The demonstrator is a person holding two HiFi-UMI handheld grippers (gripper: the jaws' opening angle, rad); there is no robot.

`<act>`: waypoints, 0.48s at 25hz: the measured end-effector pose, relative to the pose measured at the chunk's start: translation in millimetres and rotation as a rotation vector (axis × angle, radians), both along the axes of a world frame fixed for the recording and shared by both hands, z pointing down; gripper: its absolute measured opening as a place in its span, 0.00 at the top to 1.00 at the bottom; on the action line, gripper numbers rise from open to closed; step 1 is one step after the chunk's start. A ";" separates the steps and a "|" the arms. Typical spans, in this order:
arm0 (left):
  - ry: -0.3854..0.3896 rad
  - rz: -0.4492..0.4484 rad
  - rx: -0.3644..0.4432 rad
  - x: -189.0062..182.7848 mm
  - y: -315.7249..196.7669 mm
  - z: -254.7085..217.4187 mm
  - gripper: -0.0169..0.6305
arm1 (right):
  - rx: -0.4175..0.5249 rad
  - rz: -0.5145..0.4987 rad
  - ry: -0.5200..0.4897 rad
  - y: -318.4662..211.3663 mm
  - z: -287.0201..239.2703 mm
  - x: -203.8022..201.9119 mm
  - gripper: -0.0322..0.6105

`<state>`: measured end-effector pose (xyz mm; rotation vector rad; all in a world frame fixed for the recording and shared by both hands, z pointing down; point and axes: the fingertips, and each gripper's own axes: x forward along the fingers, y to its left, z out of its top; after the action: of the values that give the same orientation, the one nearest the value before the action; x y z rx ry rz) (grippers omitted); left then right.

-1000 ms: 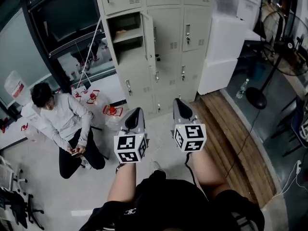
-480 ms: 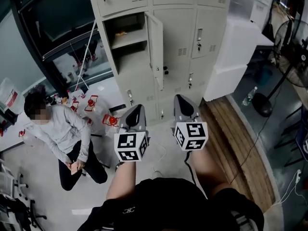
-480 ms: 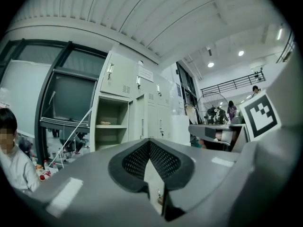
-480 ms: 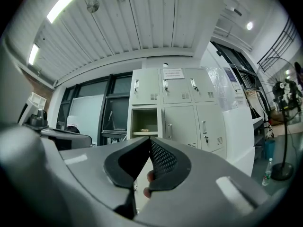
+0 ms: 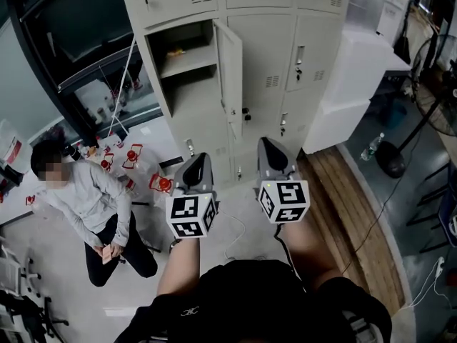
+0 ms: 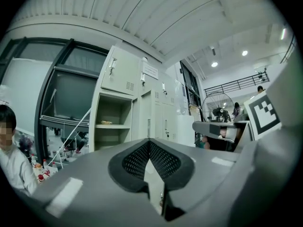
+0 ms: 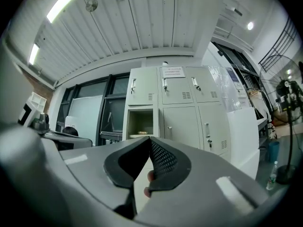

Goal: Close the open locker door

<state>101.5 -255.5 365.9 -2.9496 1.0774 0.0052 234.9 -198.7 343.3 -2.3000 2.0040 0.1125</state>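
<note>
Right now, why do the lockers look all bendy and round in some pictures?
Left gripper view: a wide-angle lens makes a round picture with black corners, so the lockers lean and curve. Right gripper view: same bending, and the ceiling light strip glares white. Head view: milder bending; the open locker door looks sharp.
</note>
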 end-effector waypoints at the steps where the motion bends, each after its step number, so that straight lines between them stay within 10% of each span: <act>1: -0.006 -0.004 -0.002 1.9 -0.2 1.0 0.97 | 0.011 -0.018 0.000 -2.2 -2.3 0.8 0.93; 6: -0.012 -0.029 -0.003 5.7 -2.2 0.2 0.97 | 0.089 -0.088 0.024 -20.9 -21.8 4.1 0.72; 12: -0.015 -0.076 0.007 0.2 -12.0 -1.8 0.97 | 0.060 -0.122 0.034 -55.2 -22.3 8.1 0.71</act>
<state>101.7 -267.5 364.1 -2.8954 1.1845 -0.0140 243.0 -254.0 321.0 -2.1481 2.1206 0.2010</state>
